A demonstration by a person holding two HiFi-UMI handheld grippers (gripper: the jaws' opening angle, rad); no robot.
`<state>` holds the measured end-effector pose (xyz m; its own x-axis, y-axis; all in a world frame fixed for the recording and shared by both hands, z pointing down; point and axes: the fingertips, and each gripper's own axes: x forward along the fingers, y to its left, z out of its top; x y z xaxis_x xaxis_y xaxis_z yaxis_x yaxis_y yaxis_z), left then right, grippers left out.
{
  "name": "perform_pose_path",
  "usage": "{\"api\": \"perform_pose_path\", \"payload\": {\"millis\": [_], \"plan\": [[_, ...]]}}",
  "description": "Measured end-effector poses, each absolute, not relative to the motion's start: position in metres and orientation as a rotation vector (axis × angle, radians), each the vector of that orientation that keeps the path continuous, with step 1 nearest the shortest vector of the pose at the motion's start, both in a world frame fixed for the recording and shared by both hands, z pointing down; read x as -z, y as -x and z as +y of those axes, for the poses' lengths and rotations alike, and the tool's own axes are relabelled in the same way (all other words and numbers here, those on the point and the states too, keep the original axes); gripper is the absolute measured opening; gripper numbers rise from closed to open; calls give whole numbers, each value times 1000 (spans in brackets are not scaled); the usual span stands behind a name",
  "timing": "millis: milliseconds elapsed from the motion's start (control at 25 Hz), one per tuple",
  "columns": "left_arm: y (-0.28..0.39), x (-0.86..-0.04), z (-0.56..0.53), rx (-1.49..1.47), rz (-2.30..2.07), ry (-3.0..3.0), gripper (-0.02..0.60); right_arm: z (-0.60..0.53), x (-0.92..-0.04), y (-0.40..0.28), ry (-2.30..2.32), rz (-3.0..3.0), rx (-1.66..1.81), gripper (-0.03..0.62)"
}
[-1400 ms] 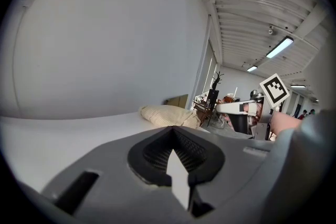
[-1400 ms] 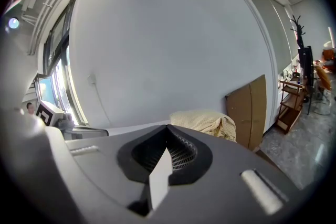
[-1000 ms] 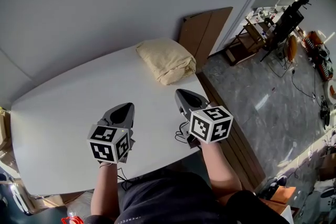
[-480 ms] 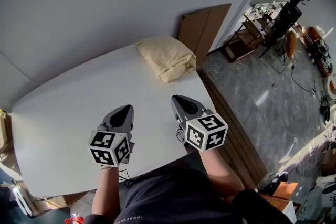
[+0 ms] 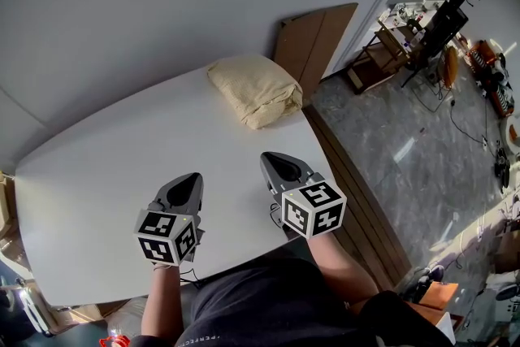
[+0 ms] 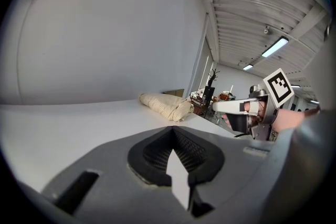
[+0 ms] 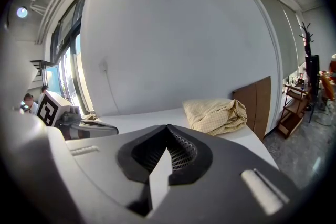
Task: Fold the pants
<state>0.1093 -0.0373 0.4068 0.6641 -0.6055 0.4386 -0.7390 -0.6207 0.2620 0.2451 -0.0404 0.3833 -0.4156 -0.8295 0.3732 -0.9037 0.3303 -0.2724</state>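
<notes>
Pale yellow pants (image 5: 254, 90) lie folded into a thick bundle at the far right corner of the white table (image 5: 106, 166); they also show in the left gripper view as pants (image 6: 165, 105) and in the right gripper view as pants (image 7: 215, 114). My left gripper (image 5: 187, 183) hovers over the near part of the table, jaws shut and empty. My right gripper (image 5: 278, 164) hangs beside it near the table's right edge, also shut with nothing in it. Both grippers stay well short of the pants. The left gripper (image 6: 176, 160) and the right gripper (image 7: 165, 157) each show closed tips.
A brown board (image 5: 313, 45) leans against the wall behind the table's right corner. To the right, on the grey floor, stand a shelf rack (image 5: 398, 41) and scattered gear with cables (image 5: 487, 85). A thin cable (image 5: 280, 211) lies on the table by the right gripper.
Both grippers have drawn back slightly toward the near edge of the table and sunk a little. The pants have not moved.
</notes>
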Motion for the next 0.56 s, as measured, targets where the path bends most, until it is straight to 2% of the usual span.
{"api": "perform_pose_path", "payload": {"millis": [560], "plan": [[-136, -407, -42, -489, -1011, -2456, -3, -53, -378, -252, -1523, -2447, -633, 2]]}}
